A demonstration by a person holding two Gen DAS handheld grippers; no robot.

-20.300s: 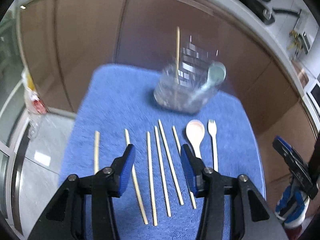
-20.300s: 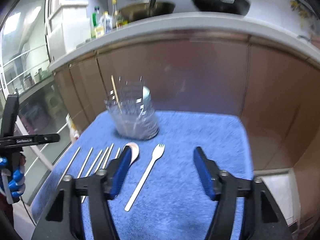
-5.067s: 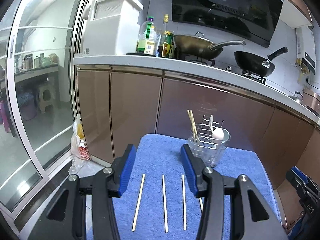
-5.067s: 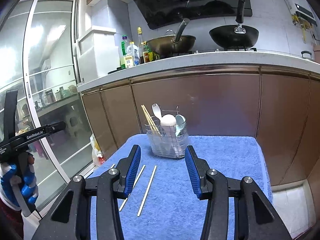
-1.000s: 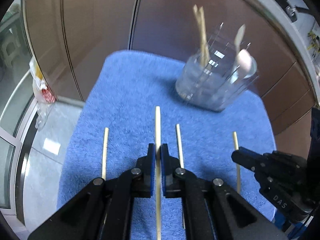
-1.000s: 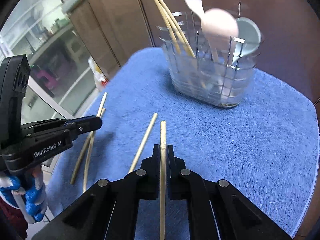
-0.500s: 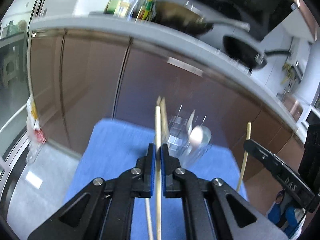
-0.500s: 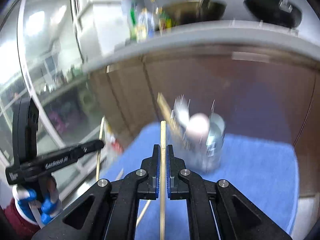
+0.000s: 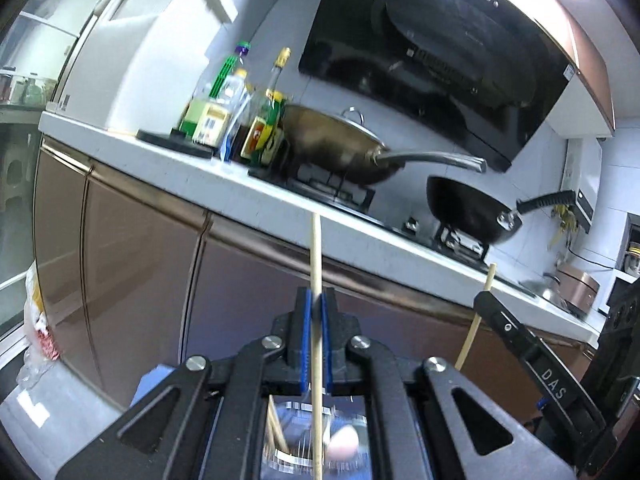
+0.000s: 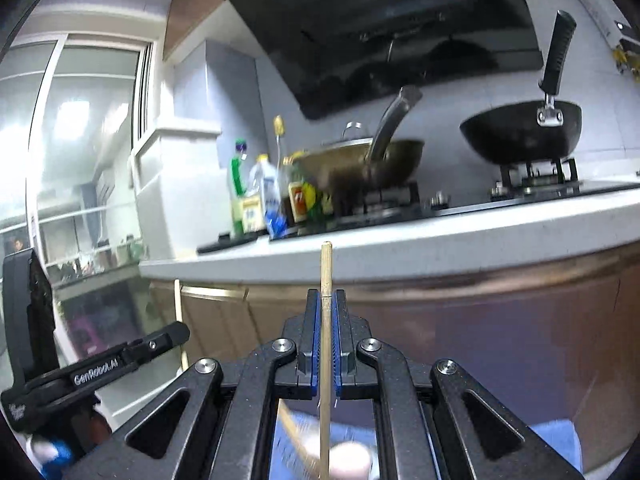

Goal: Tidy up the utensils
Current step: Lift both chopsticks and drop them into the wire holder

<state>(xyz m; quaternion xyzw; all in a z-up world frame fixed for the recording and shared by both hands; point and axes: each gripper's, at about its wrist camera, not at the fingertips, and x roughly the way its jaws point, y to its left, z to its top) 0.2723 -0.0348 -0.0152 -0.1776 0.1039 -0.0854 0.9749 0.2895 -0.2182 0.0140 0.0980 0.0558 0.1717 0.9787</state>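
Note:
My left gripper [image 9: 315, 300] is shut on a wooden chopstick [image 9: 316, 256] and holds it upright. Below it, blurred, the clear utensil holder [image 9: 312, 436] shows chopsticks and a pale spoon. My right gripper [image 10: 327, 304] is shut on another chopstick [image 10: 326, 272], also upright. The holder's contents [image 10: 344, 456] show blurred beneath it. The right gripper with its chopstick [image 9: 478, 312] appears at the right of the left wrist view. The left gripper [image 10: 100, 364] with its chopstick [image 10: 179, 320] appears at the left of the right wrist view.
A white countertop [image 9: 160, 160] with brown cabinet fronts [image 9: 132, 264] runs behind. On it stand bottles [image 9: 224, 108], a wok [image 9: 332, 148] and a black pan [image 9: 468, 212]. A range hood [image 9: 440, 60] hangs above. A bit of blue towel [image 10: 556, 440] shows low.
Both grippers have tilted up and risen with their chopsticks; the views now face the counter and hood. The holder has dropped to the bottom edge of both views.

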